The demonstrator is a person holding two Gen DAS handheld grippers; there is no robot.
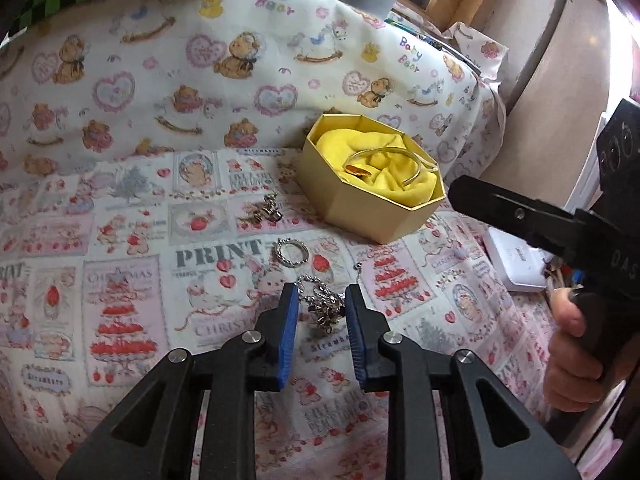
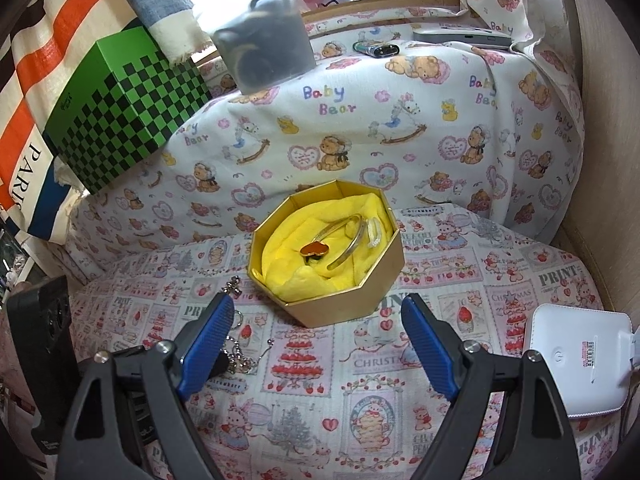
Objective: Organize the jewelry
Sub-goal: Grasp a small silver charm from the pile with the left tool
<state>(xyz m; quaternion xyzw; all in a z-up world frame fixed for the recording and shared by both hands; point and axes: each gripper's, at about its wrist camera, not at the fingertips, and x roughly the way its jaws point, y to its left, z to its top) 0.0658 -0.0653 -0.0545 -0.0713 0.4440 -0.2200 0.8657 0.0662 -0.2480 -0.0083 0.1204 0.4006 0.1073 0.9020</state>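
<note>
The printed cloth [image 1: 132, 240] covers the surface, keeping small pieces visible. Toward its far edge the gold box [image 2: 326, 256] stands open so jewelry can drop in; its yellow lining [image 2: 296, 248] already cushions a bangle [image 2: 352, 236] and an orange charm [image 2: 314, 249]. Nearer, the left claw [image 1: 322, 312] is clamped on the silver chain [image 1: 324, 308]; the right claw [image 2: 318, 340] waits apart, empty. A ring [image 1: 292, 252] lies loose.

Right gripper [image 2: 318, 312] fingers spread wide, nothing between, hovering before gold octagonal box [image 2: 344, 296]. Inside, on yellow cloth [image 2: 288, 248]: bangle [image 2: 352, 236], orange charm [image 2: 314, 249]. Silver chain [image 2: 244, 360] lower left.
</note>
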